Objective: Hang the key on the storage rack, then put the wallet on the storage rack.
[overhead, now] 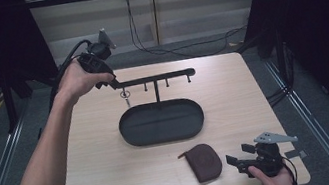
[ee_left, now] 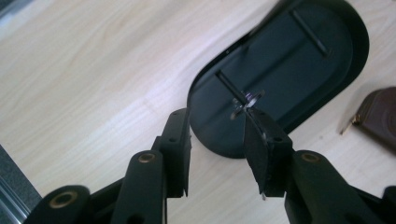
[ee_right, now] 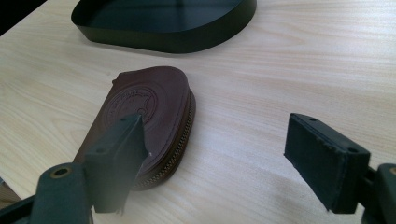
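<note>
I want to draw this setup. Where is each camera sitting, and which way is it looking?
High view: above the person's side, looking forward and down on the table; both forearms and each hand-held gripper show.
Left gripper view: rides the left hand-held gripper, looking down at the black tray; its jaws show.
Right gripper view: rides the right hand-held gripper, low, facing the brown pouch; its jaws show.
Shared: tray and pouch.

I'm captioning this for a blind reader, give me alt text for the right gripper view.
The open right gripper hovers over a wooden table, its jaws spread beside a brown zippered leather pouch lying flat. A black oval tray sits farther back.
</note>
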`<state>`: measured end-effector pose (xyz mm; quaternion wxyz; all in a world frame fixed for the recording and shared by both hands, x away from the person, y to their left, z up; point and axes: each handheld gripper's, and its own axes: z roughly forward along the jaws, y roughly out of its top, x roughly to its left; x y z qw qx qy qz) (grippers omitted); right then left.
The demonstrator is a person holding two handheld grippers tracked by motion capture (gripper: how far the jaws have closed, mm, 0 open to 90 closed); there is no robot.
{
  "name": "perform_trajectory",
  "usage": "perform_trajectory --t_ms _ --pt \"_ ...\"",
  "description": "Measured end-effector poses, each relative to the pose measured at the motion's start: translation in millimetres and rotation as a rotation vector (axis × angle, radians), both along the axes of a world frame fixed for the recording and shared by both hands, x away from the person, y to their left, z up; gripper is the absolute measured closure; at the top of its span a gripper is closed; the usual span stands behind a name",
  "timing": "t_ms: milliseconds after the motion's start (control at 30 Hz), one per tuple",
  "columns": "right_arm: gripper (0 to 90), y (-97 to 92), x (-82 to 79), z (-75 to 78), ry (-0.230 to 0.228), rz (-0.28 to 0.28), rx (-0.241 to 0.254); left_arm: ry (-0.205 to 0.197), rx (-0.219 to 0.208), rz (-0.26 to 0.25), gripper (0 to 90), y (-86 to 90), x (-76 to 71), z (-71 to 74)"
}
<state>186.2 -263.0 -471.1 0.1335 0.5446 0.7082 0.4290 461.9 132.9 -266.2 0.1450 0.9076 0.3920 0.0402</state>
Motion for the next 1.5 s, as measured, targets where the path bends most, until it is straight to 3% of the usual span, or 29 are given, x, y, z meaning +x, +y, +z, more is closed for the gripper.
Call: perform_trajectory --t_ms 100,133,300,633,667,1133,1367,1500 --pt "20.4 0.0 -0.7 0.2 -0.001 -0.003 0.000 0.017 -0.010 0.003 57.9 2.0 -2.3 -1.7" --pt "20.4 -0.1 -0.6 0.1 0.000 -0.003 0.000 0.044 -0.005 -0.006 56.3 3.9 -3.8 -3.8" --pt "20.4 -0.3 -0.2 0.0 0.001 -0.002 -0.001 0.054 -0.004 -0.012 54.0 9.0 -10.0 -4.0" --pt "20.3 0.4 -0.8 0.1 0.001 -0.001 -0.004 0.020 -0.035 -0.001 44.7 21.9 -26.0 -9.4" --pt "20.3 0.5 -0.7 0.1 0.000 -0.001 -0.005 0.015 -0.073 0.005 44.7 25.7 -29.2 -10.9" --pt "20.2 0.2 1.5 -0.7 0.009 -0.011 -0.005 0.036 -0.053 -0.046 40.4 40.1 -58.5 -27.5" --pt "20.2 0.6 1.3 -0.5 0.006 -0.009 -0.006 0.015 -0.051 -0.054 42.4 44.4 -77.8 -39.0" --pt "20.2 0.1 -0.3 0.0 0.001 -0.007 -0.008 -0.010 -0.090 -0.083 36.8 50.9 -92.3 -47.8"
